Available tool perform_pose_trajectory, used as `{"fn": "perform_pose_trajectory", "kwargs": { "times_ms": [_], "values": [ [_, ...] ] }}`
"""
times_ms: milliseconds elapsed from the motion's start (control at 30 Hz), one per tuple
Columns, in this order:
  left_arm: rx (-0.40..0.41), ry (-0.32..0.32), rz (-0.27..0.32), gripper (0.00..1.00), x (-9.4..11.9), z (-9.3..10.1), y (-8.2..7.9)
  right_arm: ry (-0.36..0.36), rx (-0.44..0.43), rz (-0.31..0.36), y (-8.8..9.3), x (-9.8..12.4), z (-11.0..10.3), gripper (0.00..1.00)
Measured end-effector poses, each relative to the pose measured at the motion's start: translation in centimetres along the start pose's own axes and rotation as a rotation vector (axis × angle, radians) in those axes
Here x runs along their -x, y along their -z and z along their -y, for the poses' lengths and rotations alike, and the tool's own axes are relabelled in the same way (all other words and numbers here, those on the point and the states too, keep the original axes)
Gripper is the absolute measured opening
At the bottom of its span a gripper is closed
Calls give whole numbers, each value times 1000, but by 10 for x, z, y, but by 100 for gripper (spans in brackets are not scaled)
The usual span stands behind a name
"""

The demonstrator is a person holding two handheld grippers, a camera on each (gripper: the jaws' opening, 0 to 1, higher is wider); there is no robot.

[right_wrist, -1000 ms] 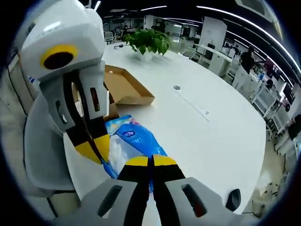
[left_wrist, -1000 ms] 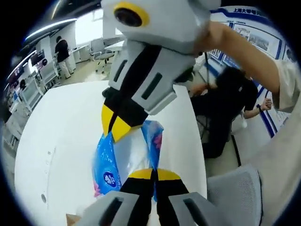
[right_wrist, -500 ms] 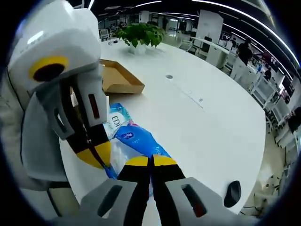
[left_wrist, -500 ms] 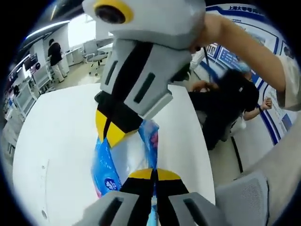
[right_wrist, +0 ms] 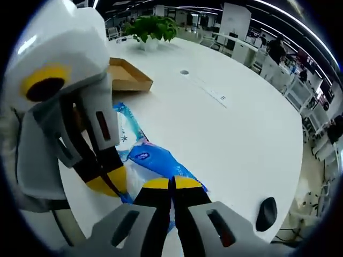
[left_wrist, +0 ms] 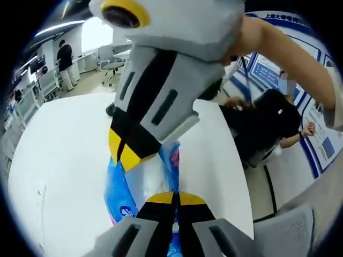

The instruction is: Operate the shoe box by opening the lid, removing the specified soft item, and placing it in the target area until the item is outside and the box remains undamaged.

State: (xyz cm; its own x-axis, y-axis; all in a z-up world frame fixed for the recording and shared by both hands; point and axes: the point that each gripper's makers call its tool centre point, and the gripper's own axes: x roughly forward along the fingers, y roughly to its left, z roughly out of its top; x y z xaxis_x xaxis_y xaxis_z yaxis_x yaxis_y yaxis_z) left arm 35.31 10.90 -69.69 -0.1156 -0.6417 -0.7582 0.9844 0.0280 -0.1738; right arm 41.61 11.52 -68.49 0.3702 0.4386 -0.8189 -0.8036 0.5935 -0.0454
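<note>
Left gripper (left_wrist: pixel 173 199) closed; right gripper (right_wrist: pixel 172 183) closed.

Two grippers: left gripper (left_wrist: pixel 173 199) and right gripper (right_wrist: pixel 171 183), each clamped on one blue soft pack (right_wrist: pixel 155 160), centre of frame. One white table (right_wrist: pixel 236 139). One cardboard box lid (right_wrist: pixel 126 77), upper left. One potted plant (right_wrist: pixel 150 29), top. One dark mouse (right_wrist: pixel 266 213), lower right. One seated person (left_wrist: pixel 268 128), right of left gripper view.

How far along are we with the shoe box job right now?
Done: the blue pack is out of the cardboard box. In hand: the right gripper and the left gripper are each shut on one end, over the white table. Left: release it.
</note>
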Motion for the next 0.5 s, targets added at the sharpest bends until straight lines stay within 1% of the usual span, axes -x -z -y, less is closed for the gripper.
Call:
{"fn": "perform_pose_trajectory", "kwargs": {
  "times_ms": [167, 233, 367, 400, 500],
  "values": [
    [5, 13, -2, 0, -12, 0, 4, 11, -1, -32, 17, -13, 3, 0],
    [15, 18, -10, 0, -17, 0, 7, 8, -2, -45, 27, -20, 5, 0],
    [29, 29, -18, 0, -26, 3, 14, 15, -3, -59, 36, -26, 7, 0],
    [26, 29, -22, 0, -31, 3, 17, 17, -9, -61, 38, -28, 8, 0],
    [39, 28, -19, 0, -35, 2, 19, 27, -15, -63, 46, -33, 11, 0]
  ]
}}
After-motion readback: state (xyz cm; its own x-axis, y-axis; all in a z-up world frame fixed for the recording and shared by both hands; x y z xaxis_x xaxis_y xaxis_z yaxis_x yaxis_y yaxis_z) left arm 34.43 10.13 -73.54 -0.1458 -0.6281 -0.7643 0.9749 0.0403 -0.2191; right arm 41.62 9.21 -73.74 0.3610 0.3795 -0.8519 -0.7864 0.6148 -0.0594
